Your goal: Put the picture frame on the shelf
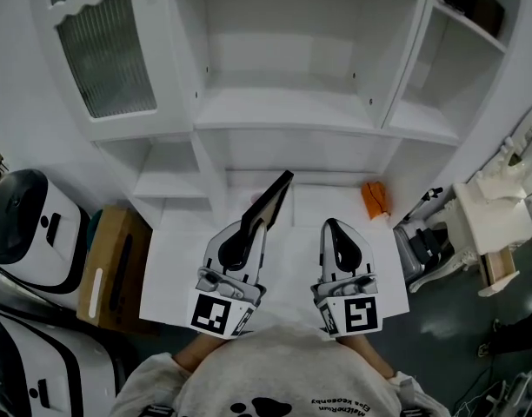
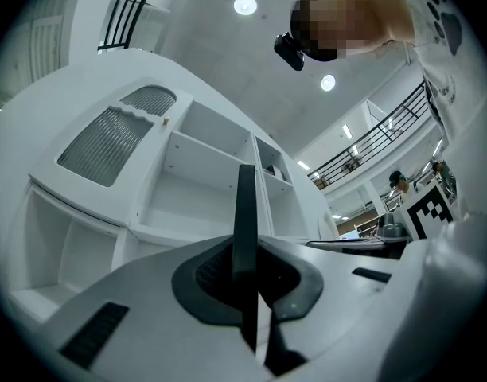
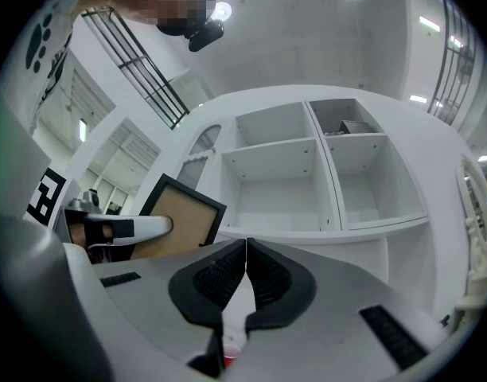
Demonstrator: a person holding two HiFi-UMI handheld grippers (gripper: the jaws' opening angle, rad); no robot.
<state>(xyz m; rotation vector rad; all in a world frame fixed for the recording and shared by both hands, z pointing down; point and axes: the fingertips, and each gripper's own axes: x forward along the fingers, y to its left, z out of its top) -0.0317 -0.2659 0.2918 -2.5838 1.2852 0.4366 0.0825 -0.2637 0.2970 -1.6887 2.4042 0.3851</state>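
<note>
head view: left claw (image 1: 251,226) clamped on thin black picture frame (image 1: 275,196), held tilted before smooth white shelf (image 1: 283,111); right claw (image 1: 334,226) closed, empty. left gripper view: ribbed pads (image 2: 208,273) pinching the flat edge. right gripper view: brown back visible at left.

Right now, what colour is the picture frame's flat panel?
Picture frame: tan brown panel, black border; clearest in the right gripper view.
</note>
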